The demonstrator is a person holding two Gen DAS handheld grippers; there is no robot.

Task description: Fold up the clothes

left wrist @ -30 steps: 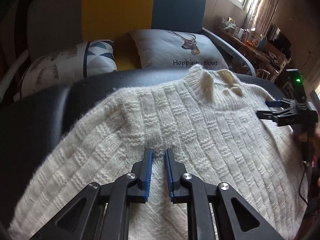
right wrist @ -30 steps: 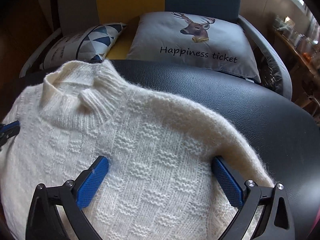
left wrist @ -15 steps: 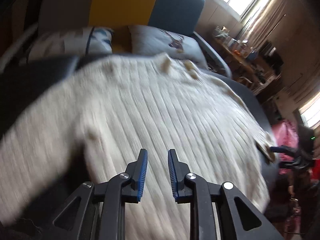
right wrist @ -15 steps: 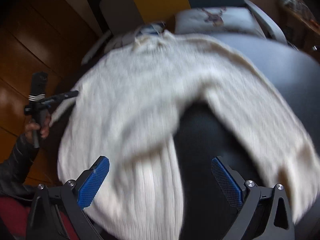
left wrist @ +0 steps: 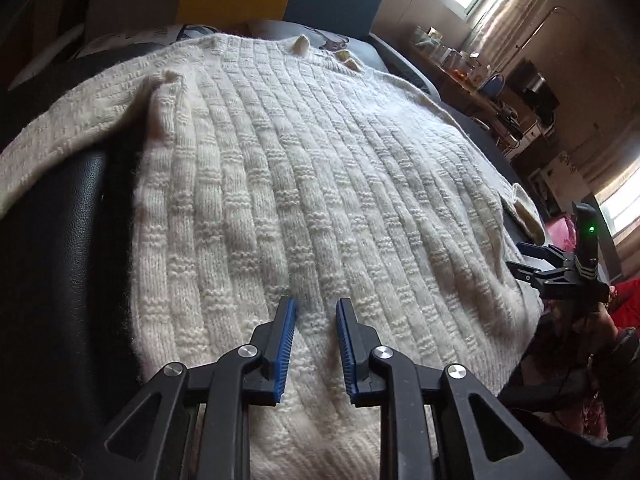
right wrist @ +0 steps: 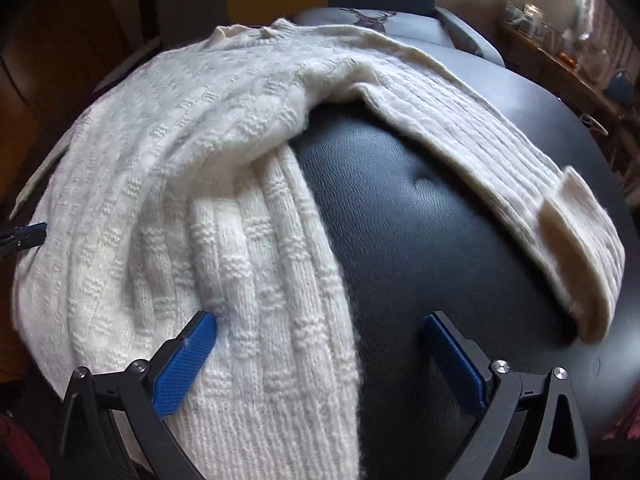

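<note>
1. Left gripper (left wrist: 316, 312): we find its blue-padded jaws parted by a narrow gap, hovering over the lower body of the white knit sweater (left wrist: 320, 168) with nothing caught between them.
2. Right gripper (right wrist: 320, 332): we find its jaws spread wide, empty, straddling the sweater's side edge, with one pad over the knit and the other over bare upholstery. In the left wrist view it (left wrist: 548, 268) sits at the sweater's far side, a green light lit on its handle.
3. We see the sweater (right wrist: 192, 168) spread flat on a black leather seat (right wrist: 420, 220), collar at the far end.
4. We note one sleeve (right wrist: 500, 168) angled away from the body, its cuff turned back, with bare leather showing between sleeve and body.
5. Behind the seat we see a deer-print cushion (right wrist: 360, 16) on a yellow and blue chair.
</note>
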